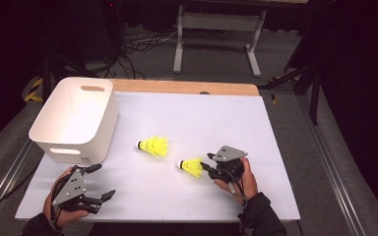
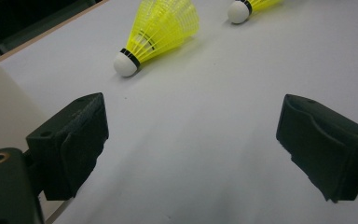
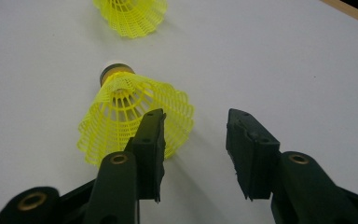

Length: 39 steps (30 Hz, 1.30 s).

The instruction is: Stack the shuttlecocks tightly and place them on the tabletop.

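Reaching for the near shuttlecock (image 1: 192,167) with our right gripper (image 1: 211,168), we sit just at its skirt's 3 o'clock side on the white counter (image 1: 226,123). Jaws released, parted, nothing clamped: in the right gripper view the skirt (image 3: 130,116) lies in front of and partly behind one jaw, not squarely in the gap, cork pointing away from us. Step in hand, as we judge it: lining up the pick, probably for the white bin (image 1: 77,118). Next move calls for a small sideways shift so the skirt sits between both jaws, then a soft close; the mesh looks flimsy and may crush or squirt out.

Our left gripper (image 1: 98,184) waits at the counter's 7 o'clock corner, jaws wide apart and empty, pointed at the far shuttlecock (image 2: 156,30), which lies on its side near the counter's middle, cork toward the bin.

Room: the two shuttlecocks are near each other but apart, so a sloppy sweep toward 10 o'clock could knock the far one. The bin stands at the 10 o'clock corner, its far edge over the counter's rim; the path from the near shuttlecock to it runs right past the far one. Open white surface at 12 to 3 o'clock. The near edge is close beneath both hands.
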Available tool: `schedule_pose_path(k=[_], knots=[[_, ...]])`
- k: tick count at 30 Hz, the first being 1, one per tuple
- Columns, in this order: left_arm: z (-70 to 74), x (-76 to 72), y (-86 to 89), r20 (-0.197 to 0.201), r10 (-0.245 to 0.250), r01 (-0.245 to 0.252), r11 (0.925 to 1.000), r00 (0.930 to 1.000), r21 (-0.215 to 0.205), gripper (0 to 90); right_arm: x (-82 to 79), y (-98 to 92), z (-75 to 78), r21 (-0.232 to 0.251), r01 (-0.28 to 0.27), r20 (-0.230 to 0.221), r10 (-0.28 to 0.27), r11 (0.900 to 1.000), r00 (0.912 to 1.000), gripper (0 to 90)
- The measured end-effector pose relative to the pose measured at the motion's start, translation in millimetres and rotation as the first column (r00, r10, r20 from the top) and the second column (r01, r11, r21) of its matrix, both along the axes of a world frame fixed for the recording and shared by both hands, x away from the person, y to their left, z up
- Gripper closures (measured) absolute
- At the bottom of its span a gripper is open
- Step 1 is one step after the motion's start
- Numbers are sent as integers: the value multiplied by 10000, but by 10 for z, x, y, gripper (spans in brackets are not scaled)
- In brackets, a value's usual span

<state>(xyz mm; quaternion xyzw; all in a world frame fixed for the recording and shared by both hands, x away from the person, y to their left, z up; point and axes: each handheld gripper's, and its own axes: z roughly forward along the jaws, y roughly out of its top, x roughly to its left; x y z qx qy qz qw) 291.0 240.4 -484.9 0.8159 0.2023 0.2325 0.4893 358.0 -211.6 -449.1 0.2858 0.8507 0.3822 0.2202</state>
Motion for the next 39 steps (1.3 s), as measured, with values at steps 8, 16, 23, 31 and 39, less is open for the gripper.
schedule_pose_path(k=[8, 16, 23, 31, 39], knots=[[-1, -3, -6, 10, 13, -13, 10000, 10000, 53, 97, -163, -60, 112, 449, -165, 589, 139, 9989, 9982, 517], [-1, -5, -9, 12, 3, -3, 10000, 10000, 50, 97, -308, -32, 92, 361, -487, 571, 466, 9982, 9973, 396], [-1, -5, -9, 5, -4, 4, 10000, 10000, 62, 97, -375, 34, 23, 247, -661, 404, 650, 9975, 9971, 295], [-1, -6, -10, 11, -29, 29, 10000, 10000, 70, 97, -352, 178, -107, 6, -1050, -202, 1049, 9945, 9943, 331], [-5, -1, -18, 23, -56, 55, 9999, 10000, 142, 97, -305, 236, -188, 61, -1389, -610, 1390, 9903, 9884, 567]])
